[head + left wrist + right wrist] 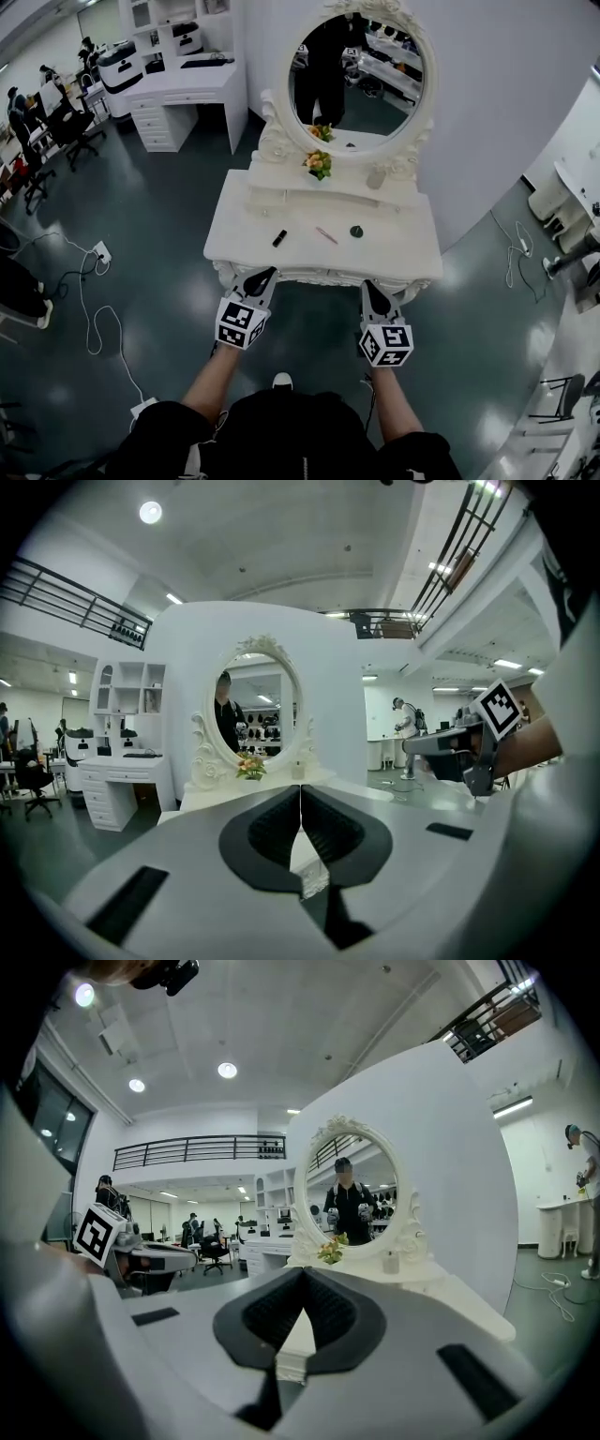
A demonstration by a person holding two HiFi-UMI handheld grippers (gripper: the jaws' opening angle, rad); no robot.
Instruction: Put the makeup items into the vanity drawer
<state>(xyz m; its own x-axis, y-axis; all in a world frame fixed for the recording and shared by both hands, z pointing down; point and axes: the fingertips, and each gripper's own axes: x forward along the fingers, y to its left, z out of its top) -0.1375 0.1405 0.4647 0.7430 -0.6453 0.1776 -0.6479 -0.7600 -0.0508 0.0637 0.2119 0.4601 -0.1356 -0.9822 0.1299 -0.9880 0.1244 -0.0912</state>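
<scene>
A white vanity (403, 246) with an oval mirror (361, 70) stands in front of me. On its top lie a black lipstick tube (278, 238), a thin pink pencil (326, 235) and a small round dark compact (356, 231). The drawer front (319, 276) looks closed. My left gripper (269, 273) hovers just before the vanity's front edge at the left, shut with nothing in it. My right gripper (367, 284) is level with it at the right, also shut and empty. In the left gripper view the jaws (300, 801) meet in a line; the right gripper view shows the same (302, 1283).
A flower bunch (319, 165) and a small bottle (375, 178) sit on the vanity's raised shelf. A white desk with drawers (178, 94) and office chairs (70, 127) stand at the back left. A power strip (101, 251) and cables lie on the floor to the left.
</scene>
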